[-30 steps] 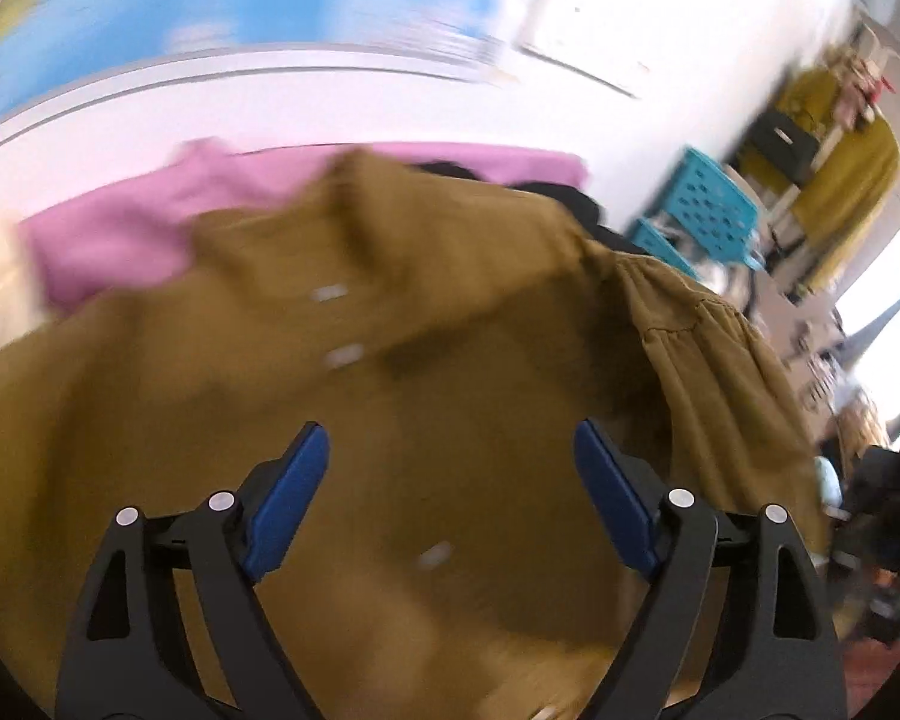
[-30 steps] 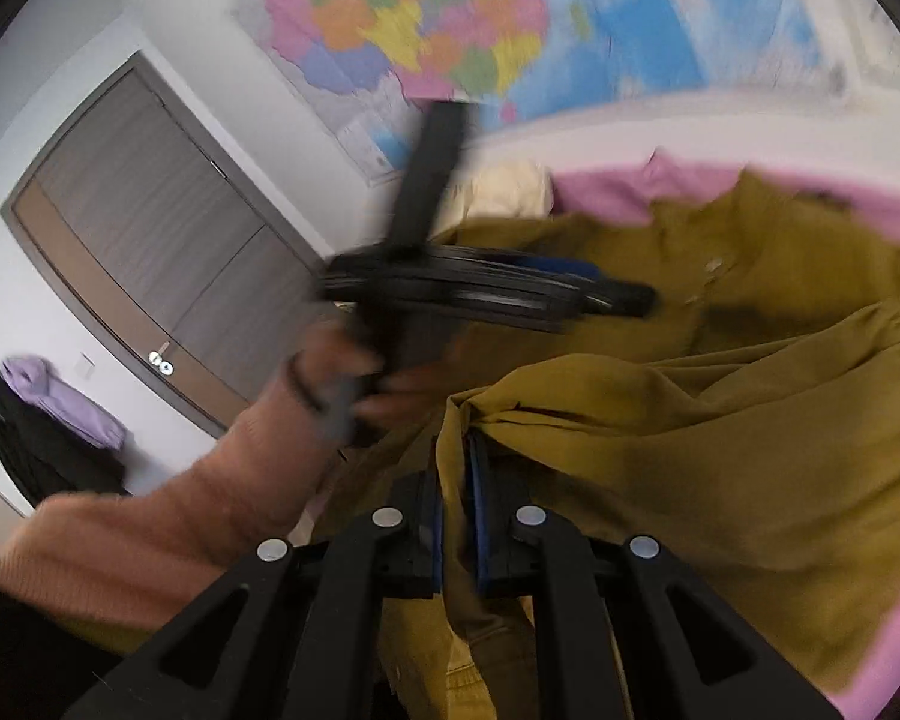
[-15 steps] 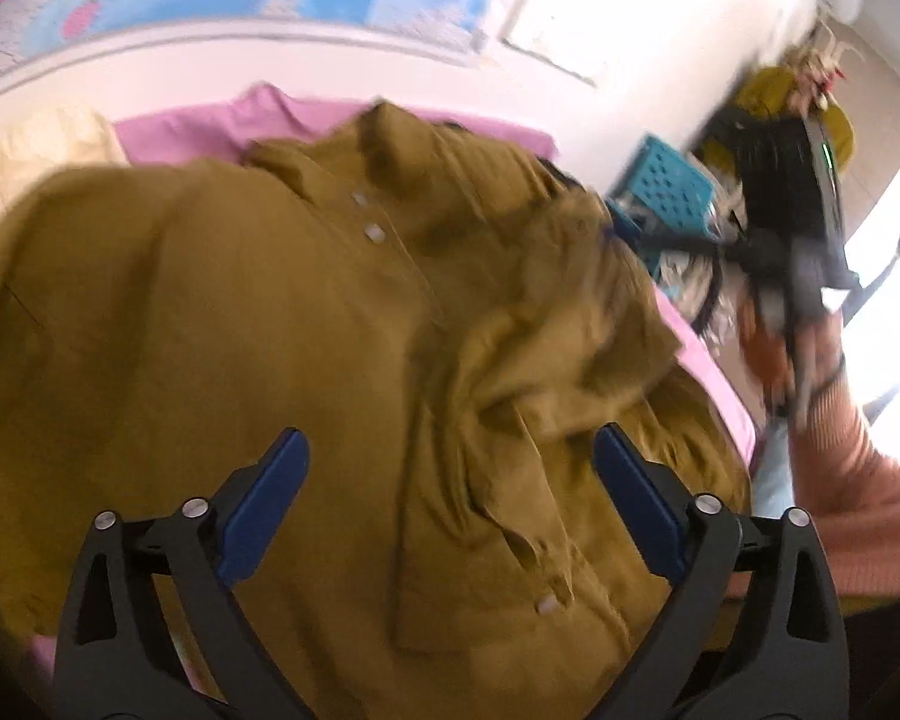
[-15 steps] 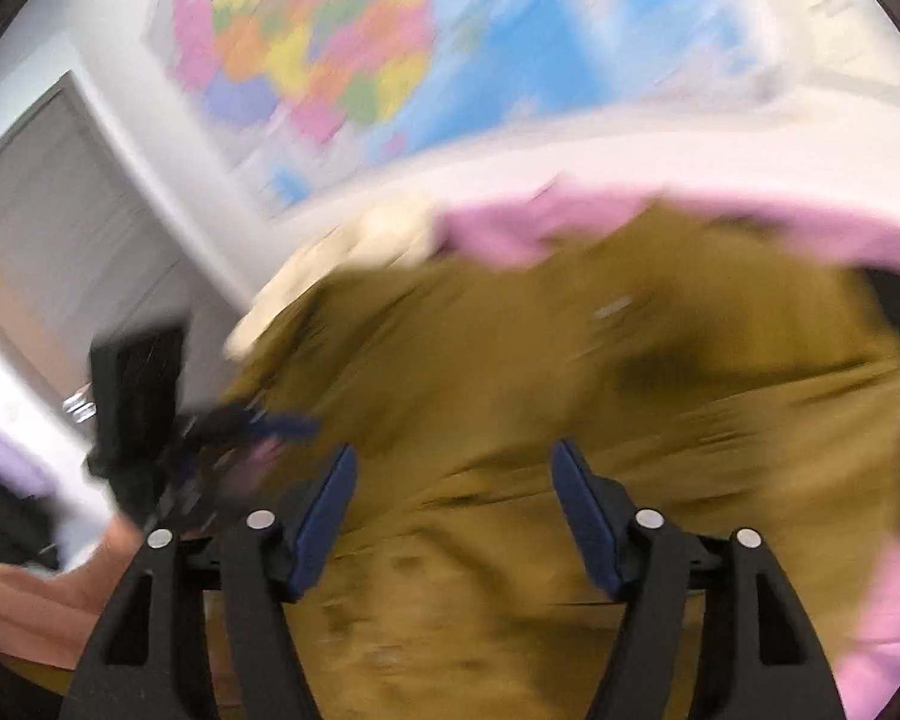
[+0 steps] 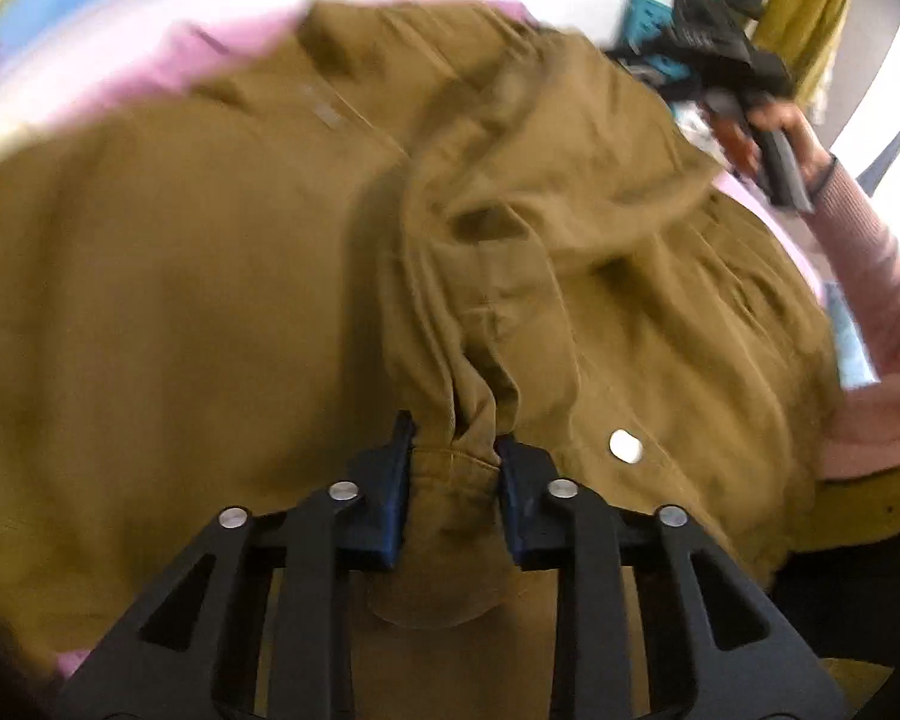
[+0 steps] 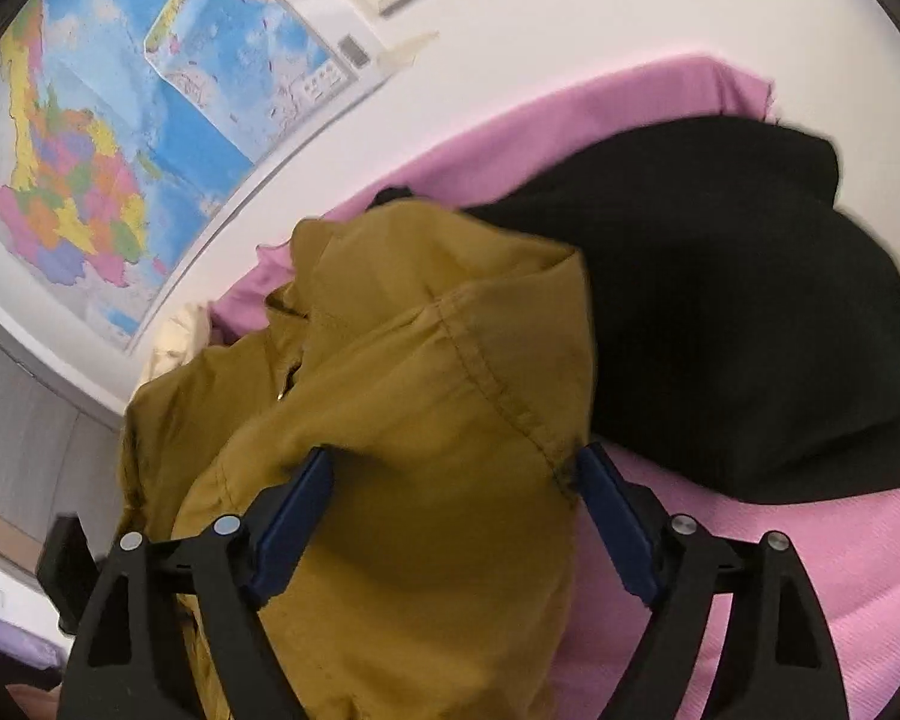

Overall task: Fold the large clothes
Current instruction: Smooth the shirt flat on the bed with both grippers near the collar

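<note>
A large mustard-brown button-up shirt [image 5: 180, 276] lies spread and rumpled over a pink cloth. My left gripper [image 5: 455, 468] is shut on a bunched cuff of the shirt's sleeve, which runs up across the shirt front. My right gripper [image 6: 453, 492] is open, its blue pads on either side of a raised fold of the same shirt [image 6: 402, 396], at the shirt's shoulder seam. The right gripper also shows in the left wrist view [image 5: 744, 78], held in a hand with a pink sleeve.
A pink cloth [image 6: 780, 570] covers the surface. A black garment [image 6: 720, 312] lies right of the shirt. A cream item [image 6: 174, 336] sits at the far left. A map [image 6: 120, 120] hangs on the white wall. A teal basket [image 5: 648, 30] and hanging clothes stand at the right.
My left gripper, open before, has closed on the sleeve cuff. My right gripper let go of the fabric a second ago and has moved to the shirt's shoulder, still open.
</note>
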Motion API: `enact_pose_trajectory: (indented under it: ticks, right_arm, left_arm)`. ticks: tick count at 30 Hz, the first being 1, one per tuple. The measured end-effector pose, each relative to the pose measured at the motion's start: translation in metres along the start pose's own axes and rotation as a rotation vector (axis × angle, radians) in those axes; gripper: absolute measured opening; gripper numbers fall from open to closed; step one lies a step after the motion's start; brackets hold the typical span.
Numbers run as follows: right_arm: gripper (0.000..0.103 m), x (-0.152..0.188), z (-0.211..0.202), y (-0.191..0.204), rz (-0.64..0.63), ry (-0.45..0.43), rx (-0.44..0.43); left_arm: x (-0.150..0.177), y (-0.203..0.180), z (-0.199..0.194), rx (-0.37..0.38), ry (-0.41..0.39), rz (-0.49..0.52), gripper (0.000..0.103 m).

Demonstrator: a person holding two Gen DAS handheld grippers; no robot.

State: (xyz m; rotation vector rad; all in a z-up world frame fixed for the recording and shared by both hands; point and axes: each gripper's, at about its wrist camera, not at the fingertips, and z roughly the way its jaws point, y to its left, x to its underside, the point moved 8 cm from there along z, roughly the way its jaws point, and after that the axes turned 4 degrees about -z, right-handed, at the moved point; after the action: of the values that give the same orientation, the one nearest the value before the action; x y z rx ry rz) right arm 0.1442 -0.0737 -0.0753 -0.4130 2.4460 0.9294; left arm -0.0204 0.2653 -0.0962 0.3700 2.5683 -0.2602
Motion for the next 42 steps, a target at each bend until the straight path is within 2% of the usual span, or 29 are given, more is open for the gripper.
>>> enact_pose_trajectory:
  ticks: [1, 2, 3, 4, 5, 6, 7, 9, 10, 11, 12, 13, 15, 16, 17, 19, 21, 24, 26, 27, 32, 34, 36, 37, 39, 40, 41, 42]
  right_arm:
    - [0.066, 0.0, 0.002, 0.0, 0.005, -0.001, -0.02]
    - [0.043, 0.001, 0.002, 0.001, 0.001, 0.005, -0.035]
    - [0.032, 0.001, 0.001, 0.002, -0.014, 0.001, -0.034]
    - [0.017, -0.001, -0.004, 0.003, -0.034, -0.016, -0.025]
    - [0.012, -0.003, -0.011, 0.004, -0.051, -0.03, -0.025]
    - [0.011, -0.004, -0.018, 0.006, -0.068, -0.053, -0.016]
    - [0.01, -0.007, -0.024, 0.006, -0.075, -0.075, -0.01]
    - [0.009, -0.012, -0.032, 0.004, -0.071, -0.12, 0.014]
    - [0.009, -0.013, -0.033, 0.001, -0.07, -0.125, 0.041]
    - [0.009, -0.013, -0.029, -0.003, -0.07, -0.117, 0.084]
    - [0.009, -0.011, -0.025, -0.012, -0.056, -0.096, 0.112]
    - [0.01, -0.009, -0.021, -0.019, -0.029, -0.083, 0.116]
    - [0.015, -0.002, -0.012, -0.033, 0.015, -0.051, 0.12]
    - [0.029, 0.0, -0.011, -0.038, 0.027, -0.043, 0.144]
    - [0.038, 0.002, -0.013, -0.041, 0.039, -0.048, 0.163]
    - [0.038, 0.003, -0.02, -0.041, 0.047, -0.067, 0.159]
    - [0.039, 0.001, -0.035, -0.029, 0.001, -0.11, 0.174]
    - [0.039, -0.006, -0.057, 0.011, -0.142, -0.181, 0.192]
    - [0.041, -0.007, -0.057, 0.041, -0.262, -0.18, 0.181]
    - [0.042, -0.006, -0.046, 0.06, -0.36, -0.156, 0.212]
    - [0.043, -0.005, 0.018, 0.094, -0.545, -0.048, 0.266]
    - [0.054, -0.006, 0.049, 0.099, -0.636, 0.0, 0.322]
    - [0.056, -0.007, 0.075, 0.099, -0.704, 0.036, 0.389]
    - [0.056, -0.007, 0.083, 0.099, -0.726, 0.055, 0.404]
    - [0.049, -0.009, 0.096, 0.095, -0.727, 0.083, 0.416]
    - [0.027, -0.01, 0.1, 0.094, -0.723, 0.097, 0.412]
    - [0.013, -0.014, 0.101, 0.094, -0.707, 0.098, 0.404]
    - [0.01, -0.018, 0.1, 0.095, -0.697, 0.091, 0.401]
  left_arm:
    - [-0.009, 0.012, -0.011, -0.074, -0.035, 0.017, 0.022]
    - [-0.015, 0.019, -0.018, -0.104, -0.05, 0.014, 0.022]
    - [-0.021, 0.03, -0.026, -0.14, -0.066, 0.006, 0.022]
    - [-0.027, 0.039, -0.033, -0.178, -0.085, -0.001, 0.022]
    - [-0.037, 0.053, -0.043, -0.2, -0.121, -0.026, 0.022]
    - [-0.04, 0.059, -0.046, -0.188, -0.132, -0.038, 0.022]
    - [-0.045, 0.063, -0.047, -0.188, -0.14, -0.046, 0.026]
    - [-0.055, 0.069, -0.043, -0.236, -0.15, -0.04, 0.035]
    - [-0.057, 0.07, -0.039, -0.246, -0.15, -0.028, 0.042]
    - [-0.059, 0.071, -0.032, -0.264, -0.134, -0.018, 0.07]
    - [-0.059, 0.077, -0.026, -0.3, -0.118, -0.025, 0.085]
    - [-0.06, 0.081, -0.02, -0.329, -0.103, -0.038, 0.096]
    - [-0.058, 0.086, -0.01, -0.258, -0.078, -0.101, 0.091]
    - [-0.057, 0.09, -0.008, -0.227, -0.071, -0.137, 0.091]
    - [-0.053, 0.093, -0.008, -0.196, -0.072, -0.174, 0.091]
    - [-0.048, 0.096, -0.016, -0.143, -0.095, -0.209, 0.093]
    - [-0.047, 0.099, -0.018, -0.125, -0.111, -0.222, 0.096]
    - [-0.046, 0.102, -0.014, -0.086, -0.105, -0.25, 0.096]
    - [-0.046, 0.102, -0.005, -0.076, -0.092, -0.263, 0.094]
    - [-0.047, 0.101, 0.0, -0.074, -0.09, -0.263, 0.093]
    - [-0.047, 0.111, 0.014, -0.167, -0.051, -0.271, 0.061]
    - [-0.046, 0.115, 0.012, -0.168, -0.058, -0.279, 0.055]
    - [-0.045, 0.118, 0.009, -0.18, -0.065, -0.282, 0.049]
    - [-0.044, 0.119, 0.006, -0.184, -0.067, -0.283, 0.047]
    - [-0.044, 0.12, 0.004, -0.182, -0.073, -0.287, 0.046]
    - [-0.044, 0.12, 0.004, -0.183, -0.074, -0.288, 0.046]
    - [-0.045, 0.12, 0.003, -0.188, -0.079, -0.286, 0.046]
    - [-0.045, 0.119, 0.002, -0.192, -0.085, -0.282, 0.046]
